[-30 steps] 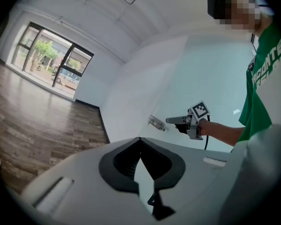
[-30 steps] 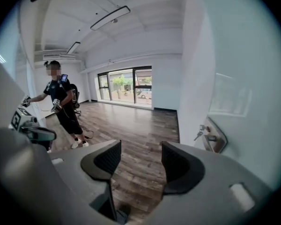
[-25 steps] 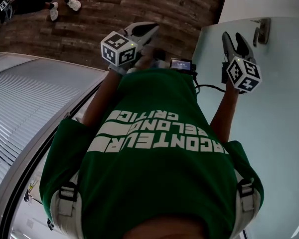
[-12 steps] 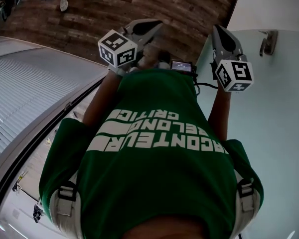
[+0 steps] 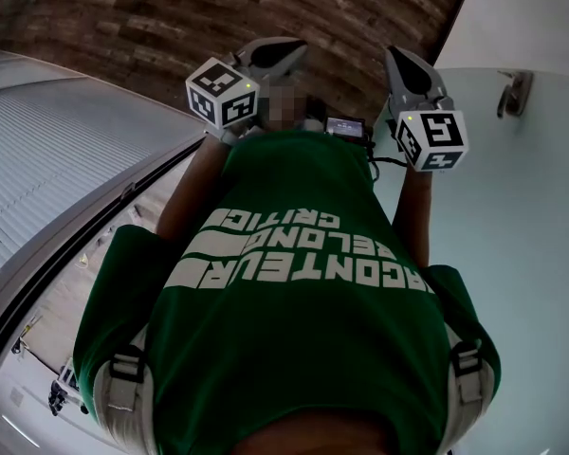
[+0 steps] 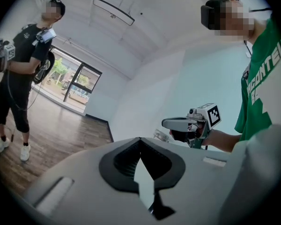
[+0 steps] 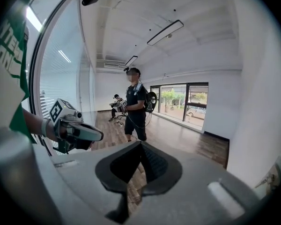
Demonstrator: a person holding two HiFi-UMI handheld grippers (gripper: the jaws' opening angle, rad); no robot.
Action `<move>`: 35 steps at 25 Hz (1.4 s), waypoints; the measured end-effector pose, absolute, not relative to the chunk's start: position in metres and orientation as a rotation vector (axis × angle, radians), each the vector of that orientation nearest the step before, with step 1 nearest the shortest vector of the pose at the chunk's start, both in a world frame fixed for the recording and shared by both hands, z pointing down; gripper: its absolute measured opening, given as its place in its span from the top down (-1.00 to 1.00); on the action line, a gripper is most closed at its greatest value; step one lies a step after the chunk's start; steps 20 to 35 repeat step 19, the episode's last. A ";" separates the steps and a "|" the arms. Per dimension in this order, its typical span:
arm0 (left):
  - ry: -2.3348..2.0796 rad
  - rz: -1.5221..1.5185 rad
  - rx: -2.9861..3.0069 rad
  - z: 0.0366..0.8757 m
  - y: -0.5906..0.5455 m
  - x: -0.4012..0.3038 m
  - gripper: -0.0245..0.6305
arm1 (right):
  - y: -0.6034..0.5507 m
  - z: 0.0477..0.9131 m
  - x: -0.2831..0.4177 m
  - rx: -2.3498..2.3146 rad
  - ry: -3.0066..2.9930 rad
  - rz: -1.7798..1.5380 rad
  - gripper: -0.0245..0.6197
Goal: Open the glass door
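head view: the glass door (image 5: 536,245) fills the right, its handle (image 5: 515,93) well apart from the right gripper (image 5: 403,64). that gripper's jaws are pressed together, empty, seemingly not gripping yet. the left gripper (image 5: 286,52) is likewise closed and empty, idle.

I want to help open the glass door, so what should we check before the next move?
1. Door handle in sight: ok.
2. Right gripper at the door handle: not ok, it is apart from it.
3. Right gripper's jaws apart, ready to grasp: not ok, they are together and empty.
4. Left gripper free: ok, its jaws are together on nothing.
5. Glass door unlatched: cannot tell.
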State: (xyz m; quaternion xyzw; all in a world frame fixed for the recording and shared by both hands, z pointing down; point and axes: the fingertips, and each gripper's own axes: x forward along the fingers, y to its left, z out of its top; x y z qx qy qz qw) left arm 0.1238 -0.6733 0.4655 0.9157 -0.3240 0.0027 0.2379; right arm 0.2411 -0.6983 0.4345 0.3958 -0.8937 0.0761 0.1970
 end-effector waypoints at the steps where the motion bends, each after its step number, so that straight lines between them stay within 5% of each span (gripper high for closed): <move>1: -0.886 0.008 2.509 0.466 -0.673 0.124 0.89 | -0.697 0.435 0.241 1.105 -2.503 0.213 0.95; 35: -0.858 0.025 2.517 0.473 -0.669 0.144 0.89 | -0.690 0.451 0.263 1.124 -2.476 0.239 0.95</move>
